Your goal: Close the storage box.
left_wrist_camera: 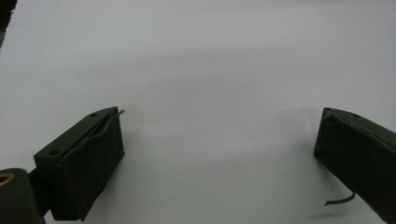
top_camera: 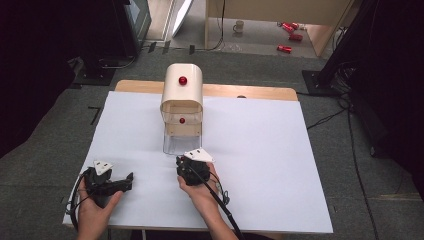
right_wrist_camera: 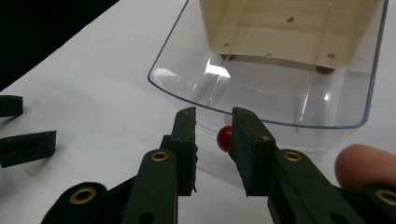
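Observation:
A cream cabinet (top_camera: 182, 85) with red knobs stands at the back middle of the white sheet (top_camera: 260, 165). Its clear bottom drawer (top_camera: 181, 142) (right_wrist_camera: 261, 88) is pulled out toward me. My right gripper (top_camera: 187, 161) (right_wrist_camera: 212, 116) points at the drawer's front. The drawer's red knob (right_wrist_camera: 224, 138) sits between the jaws, against the right-hand pad with a gap to the other, so the jaws do not pinch it. My left gripper (top_camera: 127, 182) (left_wrist_camera: 219, 135) rests at the front left, jaws wide open over bare sheet.
The left gripper's jaws (right_wrist_camera: 23, 140) lie off to the left in the right gripper view. Beyond the table, a mug (top_camera: 239, 26) and red cans (top_camera: 290, 35) sit on the floor. Dark stands flank both sides. The wooden table edge (top_camera: 250, 91) runs behind the cabinet.

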A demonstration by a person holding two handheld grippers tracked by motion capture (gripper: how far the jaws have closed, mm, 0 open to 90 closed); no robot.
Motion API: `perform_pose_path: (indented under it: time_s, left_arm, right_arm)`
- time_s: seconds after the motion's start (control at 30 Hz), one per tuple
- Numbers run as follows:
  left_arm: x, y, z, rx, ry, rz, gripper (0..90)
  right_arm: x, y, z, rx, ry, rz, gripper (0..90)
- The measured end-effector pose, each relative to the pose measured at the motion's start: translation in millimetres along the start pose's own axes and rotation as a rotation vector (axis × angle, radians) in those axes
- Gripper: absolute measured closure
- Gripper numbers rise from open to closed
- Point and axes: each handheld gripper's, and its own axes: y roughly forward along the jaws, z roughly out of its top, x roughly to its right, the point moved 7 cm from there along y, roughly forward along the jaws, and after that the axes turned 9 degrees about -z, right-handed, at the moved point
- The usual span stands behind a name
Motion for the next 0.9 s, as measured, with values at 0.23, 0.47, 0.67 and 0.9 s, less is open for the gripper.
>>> perform_pose_path:
  time_s: [0.23,0.47,0.67,0.9]
  left_arm:
    - [0.0,0.1,0.0,0.000,0.000,0.000,1.3]
    - [0.0,0.1,0.0,0.001,0.000,0.001,1.3]
    - [0.0,0.1,0.0,0.001,0.000,0.000,1.3]
    - [0.0,0.1,0.0,0.001,0.000,0.000,1.3]
  right_arm:
    - [-4.5,1.4,-3.8,0.016,0.014,-0.003,71.1]
    - [-1.9,4.3,-14.4,0.005,0.050,-0.019,69.2]
    - [3.3,11.7,-17.9,-0.011,0.061,-0.033,69.1]
    - [5.4,22.6,-22.7,-0.029,0.081,-0.062,69.0]
